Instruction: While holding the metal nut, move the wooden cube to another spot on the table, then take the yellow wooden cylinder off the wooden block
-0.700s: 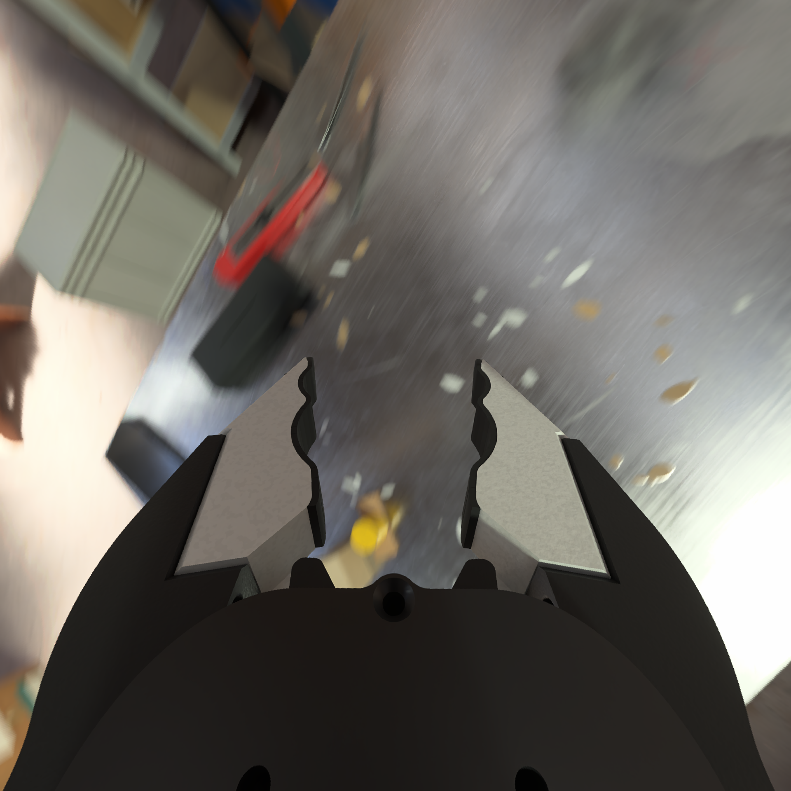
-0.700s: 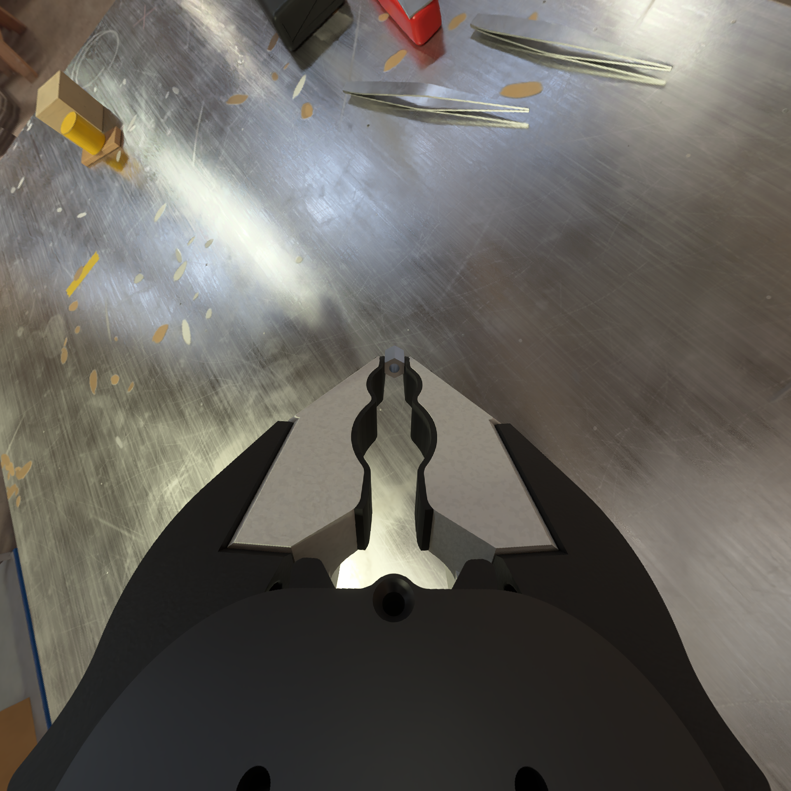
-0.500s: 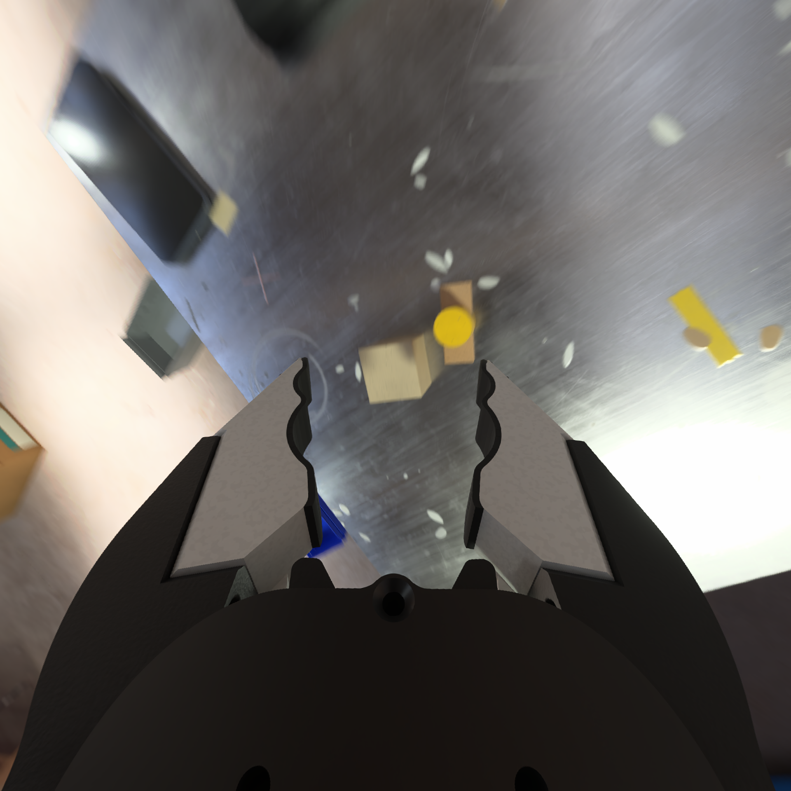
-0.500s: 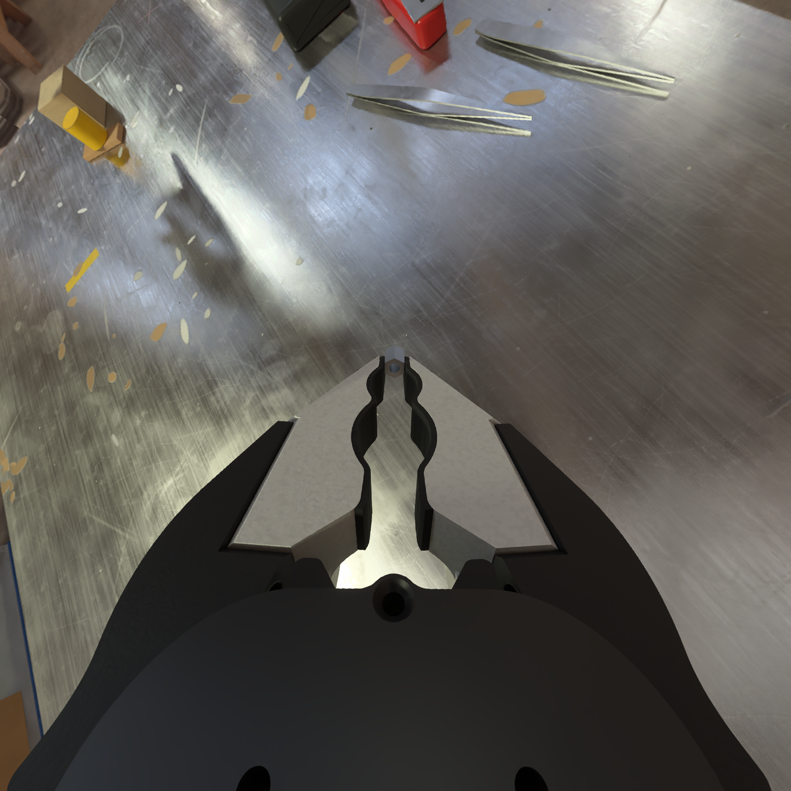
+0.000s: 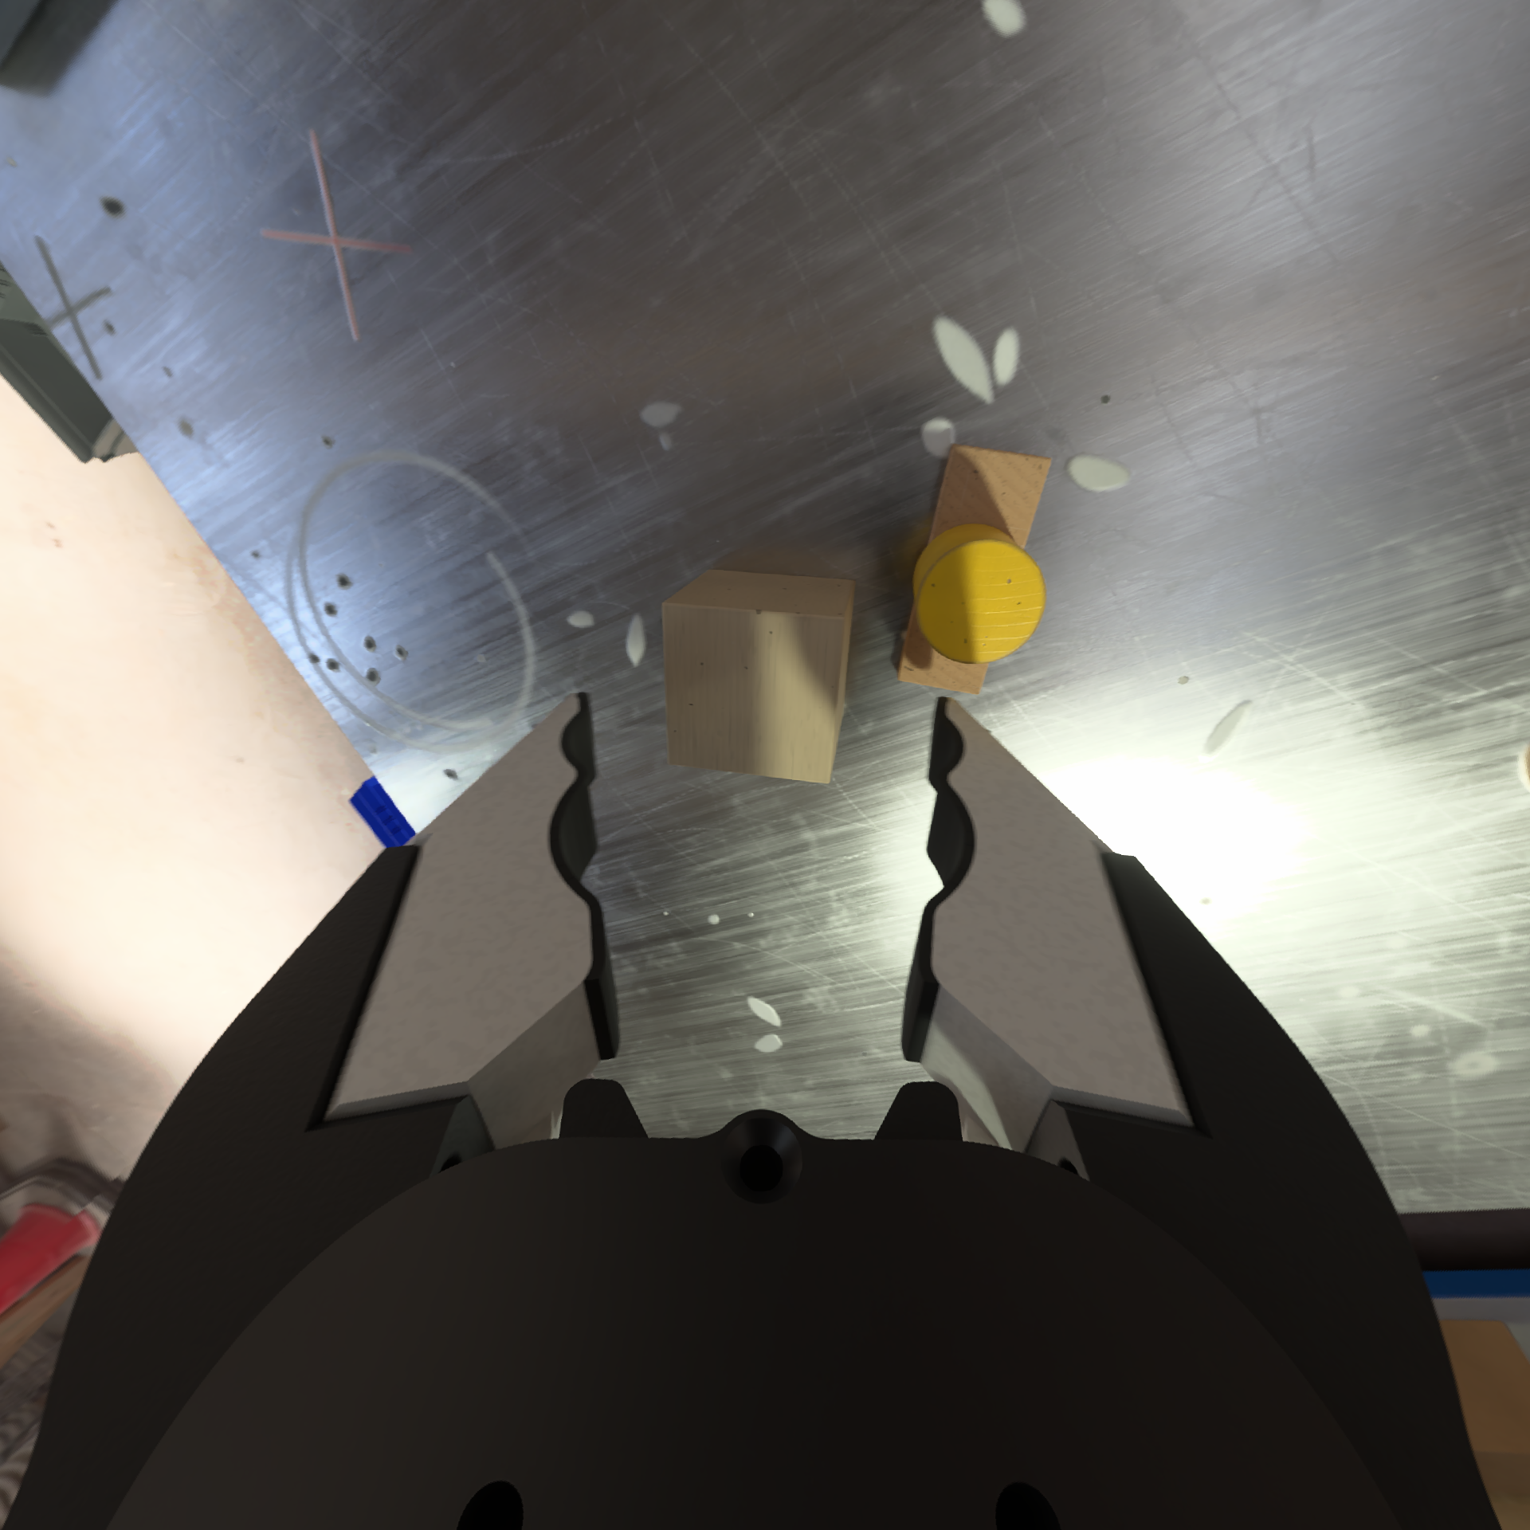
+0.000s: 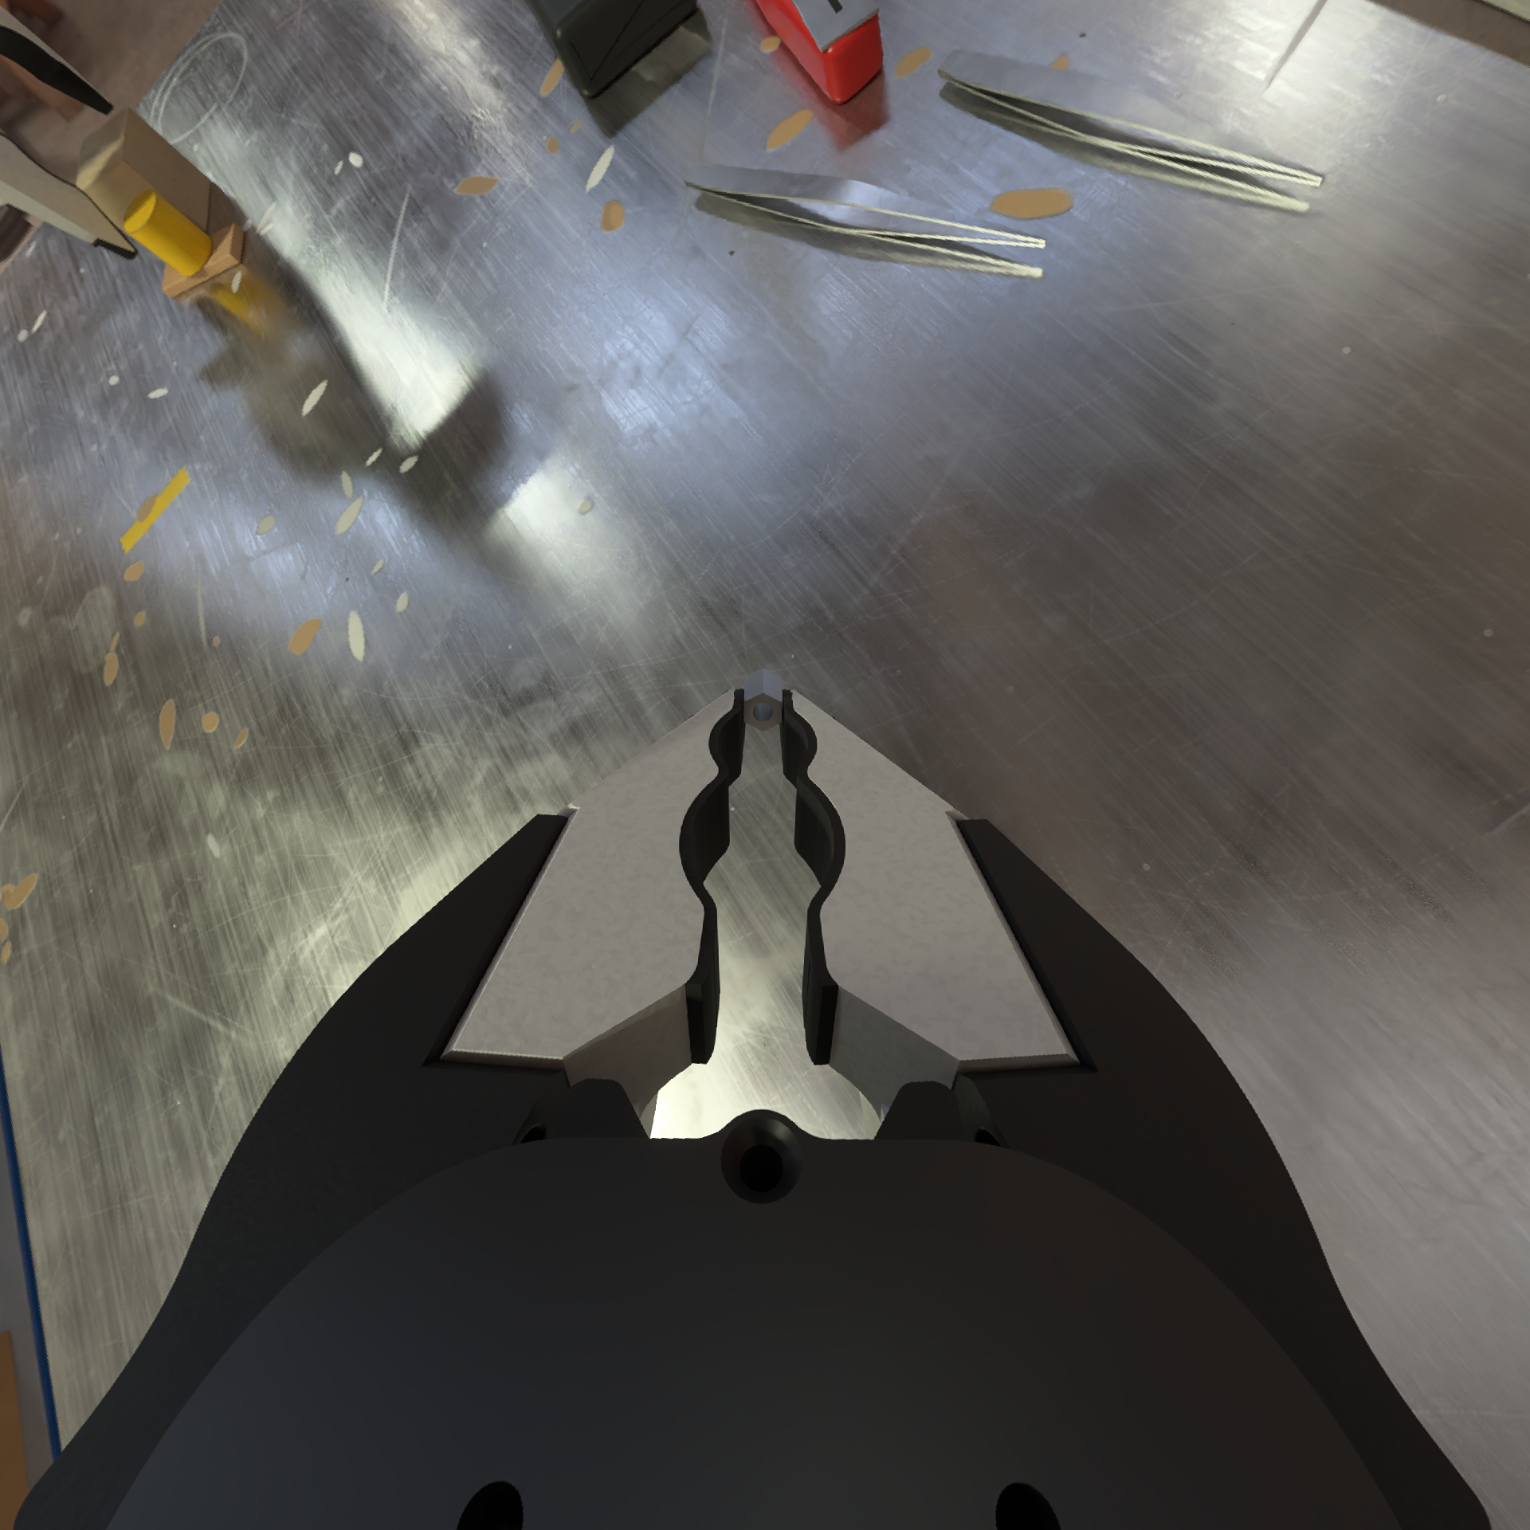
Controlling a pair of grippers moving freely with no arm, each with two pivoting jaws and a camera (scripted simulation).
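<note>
The metal nut (image 6: 762, 709) is pinched at the very tips of the right gripper (image 6: 762, 714), whose jaws stand nearly shut on it, held above the bare steel counter (image 6: 1076, 579). That part of the job looks looked after. It is a small grey hexagon with a hole through the middle, and only its near face shows past the fingertips.

The rest seems not yet begun. The wooden cube (image 5: 755, 675) sits on the counter, pale, square-edged and clean, just beside the wooden block (image 5: 977, 571), with a narrow gap between them. The yellow cylinder (image 5: 977, 594) stands on that flat tan block, its round yellow end facing the left wrist view. From the right wrist view it shows as a short yellow peg (image 6: 170, 232) on the block, far off near the counter's corner.

The left gripper (image 5: 762, 712) hangs over the cube with its jaws spread wide and nothing between them. The cube lies just ahead of the fingertips and roughly centred in the gap; I cannot tell how high above it the gripper is. I would judge it is lining up to take the cube first.

Farther out on the counter lie two pairs of tweezers (image 6: 861, 219), a red box (image 6: 815, 45), a black box (image 6: 621, 37) and scattered pale and tan flecks.
</note>
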